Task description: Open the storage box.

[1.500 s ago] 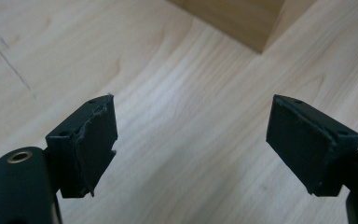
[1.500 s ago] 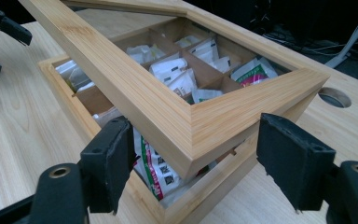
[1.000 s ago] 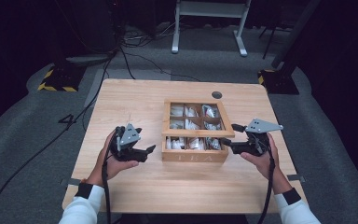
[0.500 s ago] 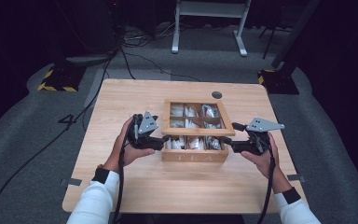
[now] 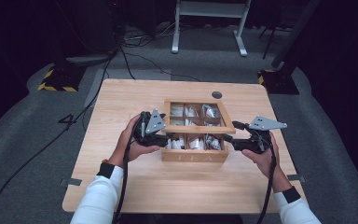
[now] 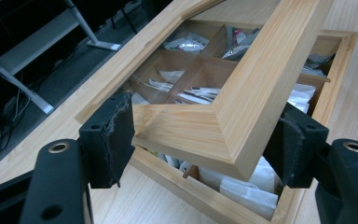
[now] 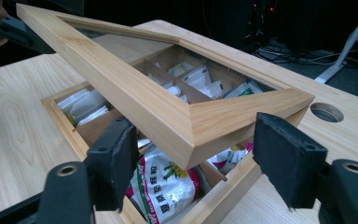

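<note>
A wooden tea box sits mid-table, its compartments holding tea packets. Its glass-paned lid is tilted up at the front. My left gripper is at the lid's front left corner, open. In the left gripper view that gripper has the lid corner between its pads, close to both. My right gripper is at the front right corner, open. In the right gripper view that gripper has the lid corner between its pads, with a gap on each side.
The light wooden table has a round cable hole behind the box. Cables and a white stand base are on the grey floor beyond the far edge. Bare tabletop lies left, right and in front of the box.
My left gripper has moved right from the bare table to the lid's front left corner. The right gripper has stayed at the front right corner, and the lid has stayed raised.
</note>
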`<state>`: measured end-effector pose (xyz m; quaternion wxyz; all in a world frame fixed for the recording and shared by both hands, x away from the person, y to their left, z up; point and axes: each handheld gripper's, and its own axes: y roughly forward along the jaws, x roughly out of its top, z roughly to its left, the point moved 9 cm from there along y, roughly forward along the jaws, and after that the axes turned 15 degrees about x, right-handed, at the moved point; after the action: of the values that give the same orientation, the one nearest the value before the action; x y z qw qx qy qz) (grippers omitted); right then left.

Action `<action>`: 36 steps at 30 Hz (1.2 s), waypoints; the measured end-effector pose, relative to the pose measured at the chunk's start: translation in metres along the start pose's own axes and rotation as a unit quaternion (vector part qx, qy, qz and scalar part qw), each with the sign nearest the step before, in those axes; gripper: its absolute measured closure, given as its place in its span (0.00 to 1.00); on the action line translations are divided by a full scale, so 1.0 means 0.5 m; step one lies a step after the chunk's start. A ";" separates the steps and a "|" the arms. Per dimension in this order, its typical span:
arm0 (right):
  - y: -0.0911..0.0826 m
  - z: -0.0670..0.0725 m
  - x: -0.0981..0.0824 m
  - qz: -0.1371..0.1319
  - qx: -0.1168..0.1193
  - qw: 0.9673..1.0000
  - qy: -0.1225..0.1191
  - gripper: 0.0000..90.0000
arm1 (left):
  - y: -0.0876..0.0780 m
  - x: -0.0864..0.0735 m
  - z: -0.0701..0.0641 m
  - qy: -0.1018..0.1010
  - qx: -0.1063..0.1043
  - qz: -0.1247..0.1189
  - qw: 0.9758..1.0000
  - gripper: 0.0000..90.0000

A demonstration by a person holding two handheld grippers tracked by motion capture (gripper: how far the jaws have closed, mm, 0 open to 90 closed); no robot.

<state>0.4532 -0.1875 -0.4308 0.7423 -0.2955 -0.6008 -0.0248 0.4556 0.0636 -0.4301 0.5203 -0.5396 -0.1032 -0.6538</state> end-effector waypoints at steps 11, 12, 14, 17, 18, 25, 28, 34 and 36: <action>-0.027 -0.014 -0.002 -0.013 -0.012 1.000 0.010 0.37 | -0.005 0.039 0.014 0.025 0.011 -0.024 0.999 0.54; -0.032 -0.017 -0.003 -0.015 -0.014 1.000 0.009 0.37 | -0.005 0.039 0.014 0.025 0.011 -0.024 0.999 0.55; -0.038 -0.021 -0.006 -0.017 -0.016 1.000 0.012 0.37 | -0.005 0.045 0.019 0.026 0.012 -0.024 0.999 0.57; -0.056 -0.035 -0.018 -0.018 -0.024 0.999 0.020 0.37 | -0.004 0.057 0.027 0.023 0.009 -0.024 0.999 0.58; -0.059 -0.037 -0.022 -0.016 -0.027 0.999 0.020 0.37 | -0.003 0.059 0.028 0.020 0.007 -0.025 0.999 0.58; -0.083 -0.060 -0.082 0.018 -0.049 0.998 0.030 0.36 | 0.000 0.068 0.037 0.012 0.000 -0.028 1.000 0.58; -0.089 -0.067 -0.105 0.026 -0.051 0.998 0.041 0.36 | 0.001 0.075 0.044 0.010 0.001 -0.030 1.000 0.58; -0.093 -0.067 -0.133 0.047 -0.052 0.997 0.043 0.35 | 0.004 0.085 0.055 0.001 -0.002 -0.033 0.999 0.58; -0.094 -0.066 -0.141 0.049 -0.049 0.997 0.046 0.35 | 0.006 0.089 0.059 -0.003 -0.001 -0.035 0.999 0.58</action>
<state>0.4444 -0.2640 -0.4791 0.7544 -0.3591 -0.5486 -0.0312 0.4811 0.0576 -0.3832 0.4962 -0.5380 -0.1226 -0.6703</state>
